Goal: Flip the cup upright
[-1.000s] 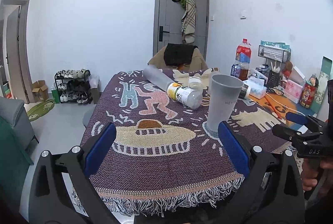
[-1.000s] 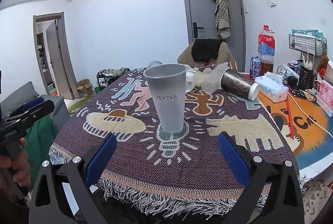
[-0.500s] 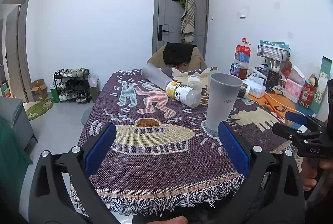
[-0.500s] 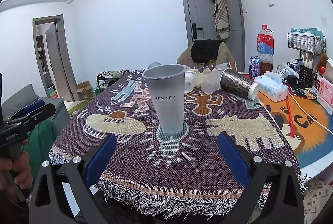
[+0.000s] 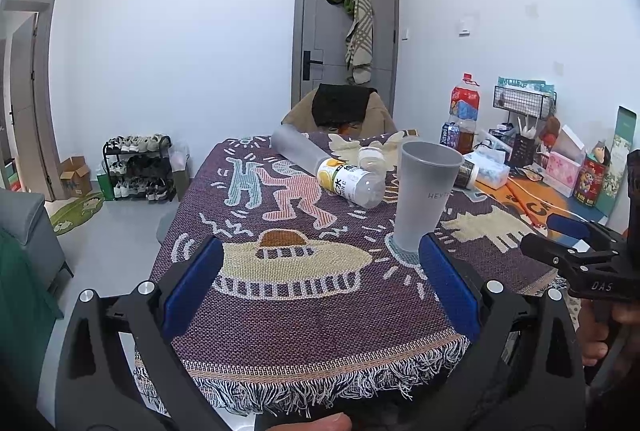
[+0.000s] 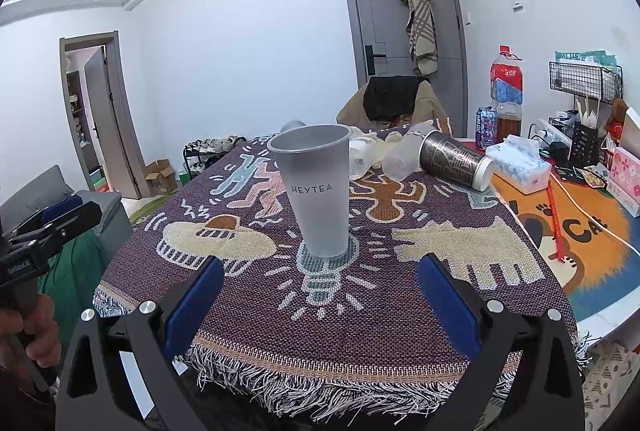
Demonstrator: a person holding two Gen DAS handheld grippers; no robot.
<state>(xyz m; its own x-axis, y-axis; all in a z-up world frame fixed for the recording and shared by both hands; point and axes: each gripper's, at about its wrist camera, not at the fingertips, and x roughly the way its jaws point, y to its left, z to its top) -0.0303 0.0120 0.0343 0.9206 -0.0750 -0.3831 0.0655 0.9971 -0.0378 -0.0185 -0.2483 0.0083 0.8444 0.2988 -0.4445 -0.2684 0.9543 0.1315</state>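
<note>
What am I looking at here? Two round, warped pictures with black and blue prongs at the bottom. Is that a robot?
No robot: a person holds a two-finger gripper in each hand, each carrying a wide-angle camera looking out along its fingers. One picture is from the left gripper, the other from the right gripper; the blue pads are their fingertips. Both are open and hold nothing. On the patterned cloth stands a grey cup marked HEYTEA, upright, mouth up. Behind it lie a dark patterned cup and a plastic bottle, both on their sides. A tissue pack sits to the right.
</note>
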